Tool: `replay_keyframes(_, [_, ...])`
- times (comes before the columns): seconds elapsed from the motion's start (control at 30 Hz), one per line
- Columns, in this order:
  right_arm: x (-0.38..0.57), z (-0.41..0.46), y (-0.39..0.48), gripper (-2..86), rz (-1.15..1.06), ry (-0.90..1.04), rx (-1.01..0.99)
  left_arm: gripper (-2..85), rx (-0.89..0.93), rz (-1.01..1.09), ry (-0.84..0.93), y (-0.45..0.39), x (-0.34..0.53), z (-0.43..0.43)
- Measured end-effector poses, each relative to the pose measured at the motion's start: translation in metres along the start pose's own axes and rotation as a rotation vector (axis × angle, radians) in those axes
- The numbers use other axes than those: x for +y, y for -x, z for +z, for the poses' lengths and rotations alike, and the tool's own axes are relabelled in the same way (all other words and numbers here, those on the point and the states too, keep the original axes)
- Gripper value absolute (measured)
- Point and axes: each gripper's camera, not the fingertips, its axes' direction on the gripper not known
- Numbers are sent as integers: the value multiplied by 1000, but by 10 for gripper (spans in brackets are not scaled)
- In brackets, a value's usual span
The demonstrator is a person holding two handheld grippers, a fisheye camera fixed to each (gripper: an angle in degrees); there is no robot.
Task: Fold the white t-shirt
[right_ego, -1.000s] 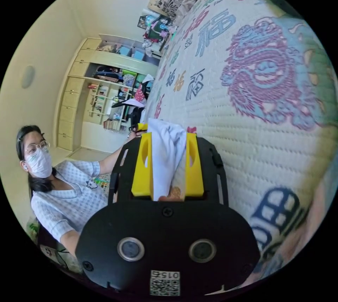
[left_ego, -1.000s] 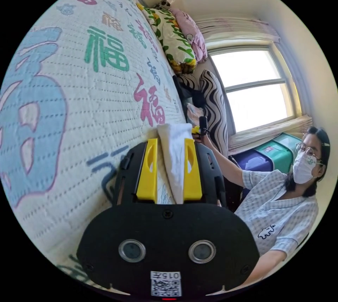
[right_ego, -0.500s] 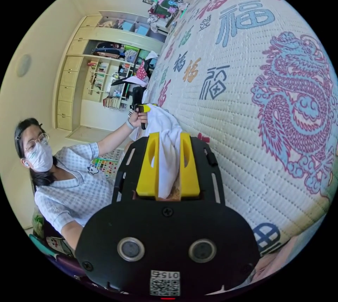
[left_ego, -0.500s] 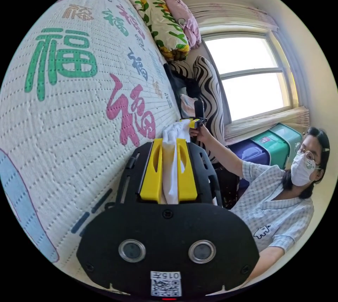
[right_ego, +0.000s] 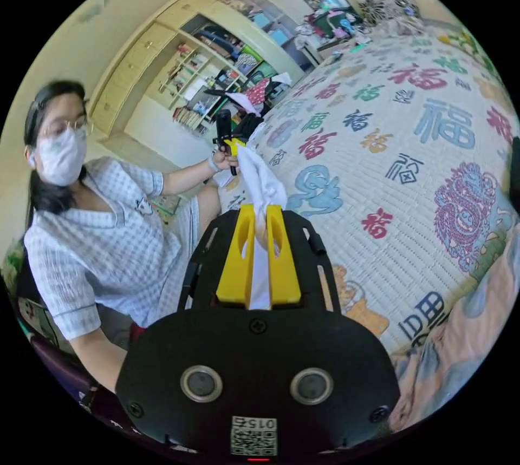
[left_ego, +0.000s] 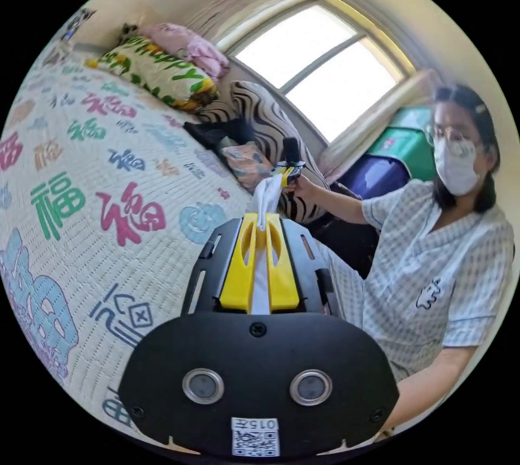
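Observation:
The white t-shirt is bunched into a narrow band stretched between the two grippers, off the bed. In the left gripper view, my left gripper is shut on one end of it, its yellow jaws nearly together. The band runs on to my right gripper, held in the person's hand further off. In the right gripper view, my right gripper is shut on the t-shirt, which leads to the left gripper in the other hand. The rest of the shirt is hidden behind the gripper bodies.
A bed with a printed quilt lies beside the person. Pillows and a striped cushion sit by the window. Storage boxes stand under it. Open shelves line the far wall. A pink cloth lies at the bed's edge.
Both grippers have come up off the quilt and rolled upright, still gripping the shirt. Their jaws now stand closer together on thinner cloth, and the band between them is pulled tauter.

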Motion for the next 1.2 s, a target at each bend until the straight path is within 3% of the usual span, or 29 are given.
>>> replay_keyframes(0.23, [58, 64, 82, 42, -81, 182, 118, 1, -71, 162, 141, -101, 67, 38])
replay_keyframes(0.43, [90, 137, 87, 42, -27, 391, 182, 11, -120, 106, 338, -123, 120, 87])
replay_keyframes(0.77, [106, 184, 88, 65, 19, 541, 217, 59, -216, 64, 540, -155, 153, 113])
replay_keyframes(1.03, [94, 174, 94, 11, 56, 260, 188, 56, -176, -40, 313, -162, 126, 105])
replay_keyframes(1.2, [89, 244, 50, -4, 138, 500, 143, 31, -159, -161, 430, -125, 144, 148])
